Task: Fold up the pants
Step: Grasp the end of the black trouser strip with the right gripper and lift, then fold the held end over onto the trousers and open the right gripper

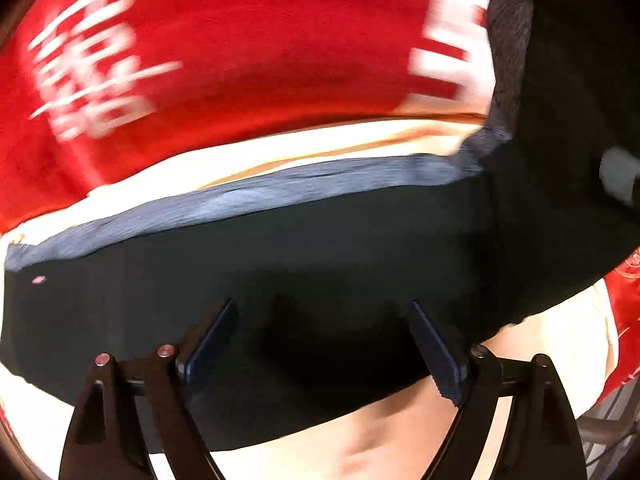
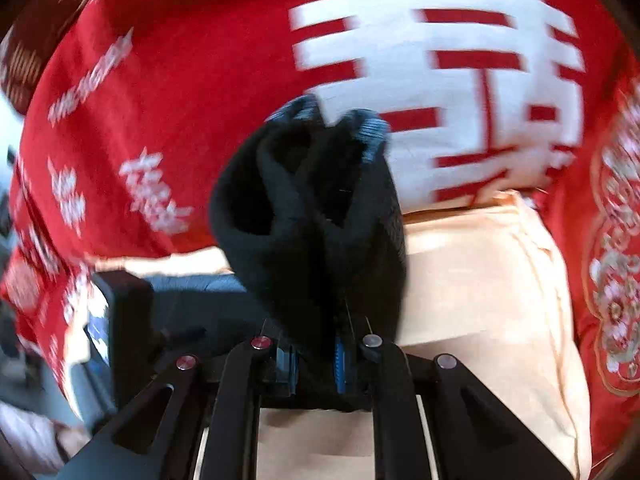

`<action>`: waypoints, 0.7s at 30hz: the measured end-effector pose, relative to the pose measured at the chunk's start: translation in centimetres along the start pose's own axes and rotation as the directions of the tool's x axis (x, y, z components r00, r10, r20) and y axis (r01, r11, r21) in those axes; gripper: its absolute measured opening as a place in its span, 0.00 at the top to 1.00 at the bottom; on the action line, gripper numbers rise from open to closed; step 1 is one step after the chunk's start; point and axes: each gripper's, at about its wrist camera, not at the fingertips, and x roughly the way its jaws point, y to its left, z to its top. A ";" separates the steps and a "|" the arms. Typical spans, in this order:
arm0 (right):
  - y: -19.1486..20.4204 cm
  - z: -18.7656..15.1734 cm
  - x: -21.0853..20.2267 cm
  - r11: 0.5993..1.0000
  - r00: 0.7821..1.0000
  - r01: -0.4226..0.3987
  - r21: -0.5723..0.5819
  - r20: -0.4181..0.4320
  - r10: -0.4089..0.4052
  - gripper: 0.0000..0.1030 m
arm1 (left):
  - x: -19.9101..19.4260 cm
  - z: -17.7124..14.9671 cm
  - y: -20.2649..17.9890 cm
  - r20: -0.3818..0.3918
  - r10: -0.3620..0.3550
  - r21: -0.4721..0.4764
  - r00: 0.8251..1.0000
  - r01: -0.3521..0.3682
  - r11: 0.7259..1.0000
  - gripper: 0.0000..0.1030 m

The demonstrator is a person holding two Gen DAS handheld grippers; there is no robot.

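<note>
Our right gripper [image 2: 316, 354] pinches a bunched fold of soft black knit pants [image 2: 312, 216], rising ahead of it. Our left gripper [image 1: 322, 336] is spread wide over their flat panel, ribbed waistband beyond, red quilt [image 1: 248, 40] behind.

I'm seeing bright, warm light, heavy motion blur smearing both views, and fisheye edges darkening and bending.

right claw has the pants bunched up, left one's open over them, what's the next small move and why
Probably shut the left claw on the pants: its fingers stand open with dark cloth between them, while the right claw already pinches a bunched end. Two grips would let the fold spread flat on the cream cloth.
</note>
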 end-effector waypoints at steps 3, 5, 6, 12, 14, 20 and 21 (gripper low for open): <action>5.0 -1.1 2.4 0.997 0.998 0.007 -0.082 -0.058 -0.012 0.85 | -0.8 -0.8 5.2 -0.008 0.063 -0.052 0.998 -0.063 0.997 0.15; 8.0 -2.1 4.5 0.991 0.995 0.006 -0.132 -0.102 -0.020 0.83 | -1.0 -1.4 8.9 -0.021 0.127 -0.105 0.992 -0.128 0.986 0.15; 9.6 -2.8 5.9 0.986 0.991 0.013 -0.166 -0.128 -0.035 0.83 | -0.9 -1.6 11.0 -0.031 0.159 -0.137 0.987 -0.162 0.977 0.15; 16.3 -8.1 13.5 0.932 0.953 0.110 -0.344 -0.228 -0.197 0.76 | -0.4 -2.9 19.1 -0.077 0.213 -0.221 0.974 -0.225 0.949 0.15; 17.6 -9.2 14.4 0.898 0.941 0.178 -0.402 -0.197 -0.275 0.67 | -0.3 -3.2 20.4 -0.078 0.194 -0.214 0.978 -0.206 0.955 0.15; 20.0 -10.3 11.2 0.861 0.957 0.140 -0.490 -0.155 -0.244 0.41 | 0.3 -2.2 19.5 -0.059 0.059 -0.188 0.997 -0.069 0.980 0.15; 19.6 -10.1 9.7 0.867 0.963 0.136 -0.480 -0.141 -0.229 0.41 | 0.1 -1.7 18.8 -0.051 0.020 -0.168 0.998 -0.029 0.985 0.15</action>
